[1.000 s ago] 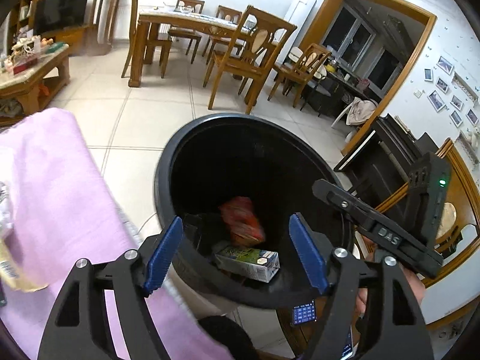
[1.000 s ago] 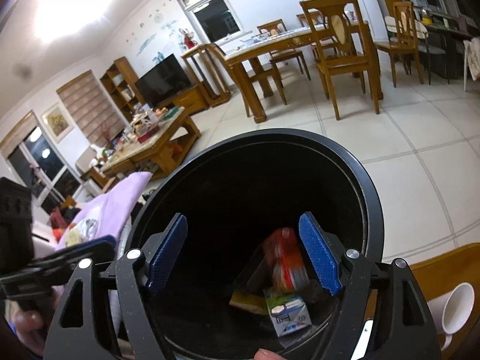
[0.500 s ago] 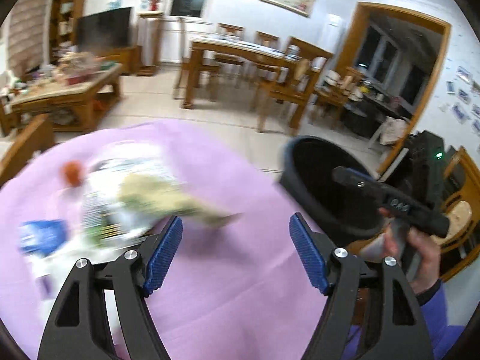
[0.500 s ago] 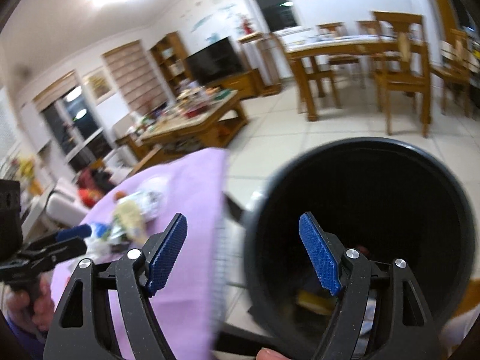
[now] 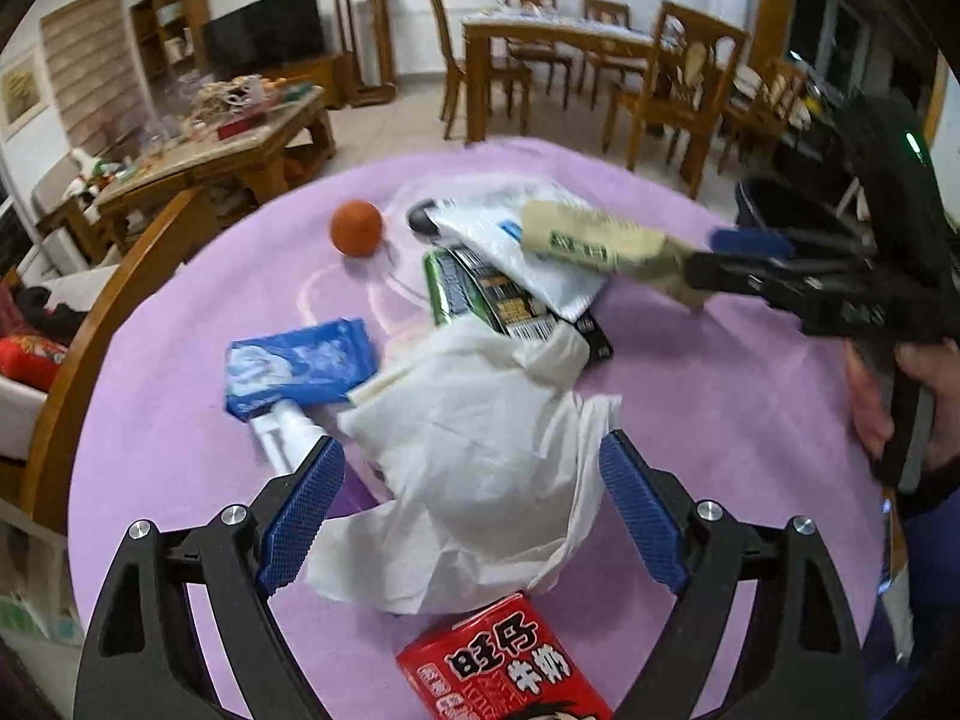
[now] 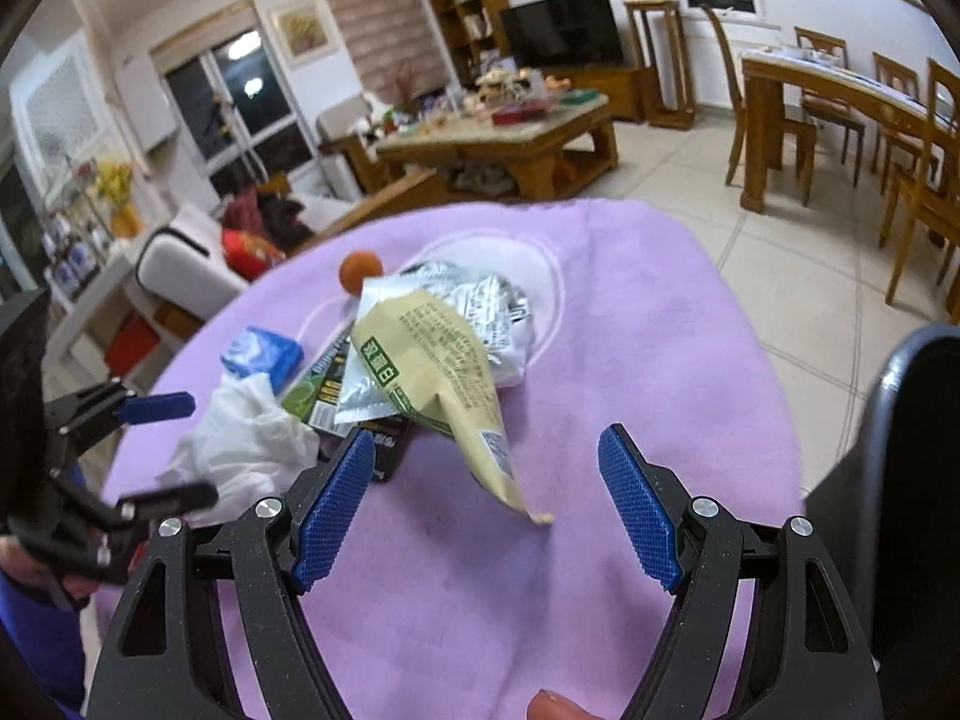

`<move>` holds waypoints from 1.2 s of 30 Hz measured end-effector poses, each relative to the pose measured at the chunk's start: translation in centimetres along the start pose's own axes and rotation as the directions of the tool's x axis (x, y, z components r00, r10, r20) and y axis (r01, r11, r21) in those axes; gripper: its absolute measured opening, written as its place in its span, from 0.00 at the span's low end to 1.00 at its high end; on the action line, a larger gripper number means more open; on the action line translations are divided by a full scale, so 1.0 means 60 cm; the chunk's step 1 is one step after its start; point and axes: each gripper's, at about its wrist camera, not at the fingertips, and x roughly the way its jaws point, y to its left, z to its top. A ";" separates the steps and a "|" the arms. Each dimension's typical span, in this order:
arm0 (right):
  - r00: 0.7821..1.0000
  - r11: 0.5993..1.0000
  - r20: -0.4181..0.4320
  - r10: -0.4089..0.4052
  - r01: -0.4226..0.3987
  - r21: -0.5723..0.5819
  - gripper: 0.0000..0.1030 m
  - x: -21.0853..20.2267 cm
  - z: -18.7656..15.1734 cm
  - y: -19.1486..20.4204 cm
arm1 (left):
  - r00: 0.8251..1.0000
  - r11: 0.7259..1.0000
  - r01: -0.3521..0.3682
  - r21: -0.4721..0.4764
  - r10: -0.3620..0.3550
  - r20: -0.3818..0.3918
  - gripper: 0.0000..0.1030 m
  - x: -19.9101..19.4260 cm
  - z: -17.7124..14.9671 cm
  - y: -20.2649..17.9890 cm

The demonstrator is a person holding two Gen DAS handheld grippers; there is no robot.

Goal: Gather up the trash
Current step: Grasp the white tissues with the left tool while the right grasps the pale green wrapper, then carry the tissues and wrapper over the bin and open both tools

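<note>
- Blue packet (image 5: 300,366), approx 9 o'clock in the left wrist view, lies flat on the purple cloth (image 5: 720,396). Looks like a soft pack, light, squashy; best pinched at an edge or corner.
- White tube-like piece (image 5: 282,435) pokes out just beside the blue packet, touching the tissue; can't tell what it is.
- Left gripper (image 5: 471,516): jaws wide apart, nothing held, straddling the crumpled white tissue (image 5: 474,456). Tissue is v. light, limp, collapses when squeezed. Take the thick middle bunch, not a loose flap, or it prob tears or trails.
- Red milk carton (image 5: 504,660) at 6 o'clock, partly under the tissue's lower edge. Stiff-ish box, light if empty; grab across the narrow faces.
- Orange ball (image 5: 356,227) at 11 o'clock, apart from the pile. Round, so likely to roll off the pads.
- Green-black wrapper (image 5: 480,294) under the white foil bag (image 5: 528,240), approx 12 o'clock. Both thin, slick film w/ no stiffness.
- Beige wrapper (image 6: 444,384) on top of the pile, its tail tip hanging between the right gripper (image 6: 486,504) jaws but touching neither. Jaws open, empty. Crinkly, light, slippery; pinch the narrow sealed tail.
- Black bin (image 6: 900,450) at 3 o'clock in the right wrist view, beside the cloth edge.
</note>
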 end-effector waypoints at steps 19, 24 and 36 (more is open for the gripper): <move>0.992 0.995 0.095 0.081 -0.085 0.042 0.14 -0.066 -0.017 -0.010 | 0.941 0.948 0.255 -0.192 -0.197 0.274 0.42 -0.094 0.020 0.044; 0.983 0.993 0.165 0.077 -0.090 0.072 0.14 -0.134 -0.029 -0.040 | 0.927 0.939 0.279 -0.201 -0.209 0.311 0.42 -0.116 0.045 0.013; 0.958 0.965 0.274 -0.081 0.007 0.262 0.14 -0.299 -0.115 -0.218 | 0.886 0.910 0.406 -0.089 -0.368 0.282 0.42 -0.074 0.141 -0.164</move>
